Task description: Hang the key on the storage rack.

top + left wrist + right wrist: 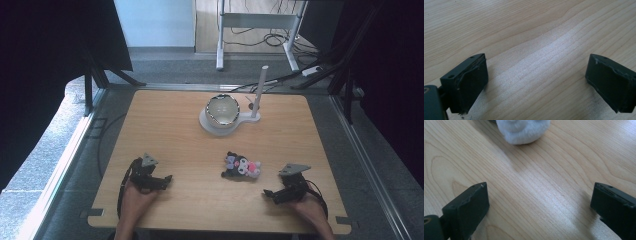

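Resting near the front edge of the pale wooden worktop (180, 130), the left claw (162, 180) and the right claw (272, 194) each sit in a person's hand, both released with jaws spread wide over bare wood. Between them, nearer the right claw, lies a small black, grey and pink plush toy (242, 166); the right gripper view catches its fuzzy white part (522, 130) just ahead of the jaws, apart from them. Farther back stands a shiny metal bowl (223, 110) on a white base (212, 127) with an upright white post (260, 90).
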Tool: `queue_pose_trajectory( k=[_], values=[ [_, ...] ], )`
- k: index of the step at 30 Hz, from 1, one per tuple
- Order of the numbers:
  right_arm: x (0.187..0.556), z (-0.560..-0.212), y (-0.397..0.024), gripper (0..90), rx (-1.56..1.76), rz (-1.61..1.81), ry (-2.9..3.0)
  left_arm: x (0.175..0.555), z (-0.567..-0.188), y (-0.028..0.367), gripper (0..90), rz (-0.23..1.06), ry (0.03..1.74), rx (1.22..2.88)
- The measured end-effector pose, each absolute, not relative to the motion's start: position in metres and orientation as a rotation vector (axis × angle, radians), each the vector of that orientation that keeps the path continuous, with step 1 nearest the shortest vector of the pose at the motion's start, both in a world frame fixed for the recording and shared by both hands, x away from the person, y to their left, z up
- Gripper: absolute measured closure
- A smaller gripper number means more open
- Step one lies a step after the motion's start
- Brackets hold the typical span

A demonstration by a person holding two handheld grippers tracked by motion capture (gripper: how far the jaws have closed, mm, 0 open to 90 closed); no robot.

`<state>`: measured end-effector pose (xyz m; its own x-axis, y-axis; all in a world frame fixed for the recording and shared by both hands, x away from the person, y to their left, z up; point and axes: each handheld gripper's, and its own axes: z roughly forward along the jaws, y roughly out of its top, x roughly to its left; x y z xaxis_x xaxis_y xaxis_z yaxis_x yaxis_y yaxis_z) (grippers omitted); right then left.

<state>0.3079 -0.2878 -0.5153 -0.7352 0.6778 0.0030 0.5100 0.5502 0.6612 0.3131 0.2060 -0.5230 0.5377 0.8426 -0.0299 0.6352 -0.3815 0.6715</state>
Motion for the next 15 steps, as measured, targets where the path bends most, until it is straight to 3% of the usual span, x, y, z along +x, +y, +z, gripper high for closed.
queue_pose_trajectory(
  k=[15],
  values=[
    [0.325,-0.495,-0.283,1.8,0.931,0.844,2.633,0.313,-0.523,0.206,4.2,0.422,1.189,2.139]
  ],
)
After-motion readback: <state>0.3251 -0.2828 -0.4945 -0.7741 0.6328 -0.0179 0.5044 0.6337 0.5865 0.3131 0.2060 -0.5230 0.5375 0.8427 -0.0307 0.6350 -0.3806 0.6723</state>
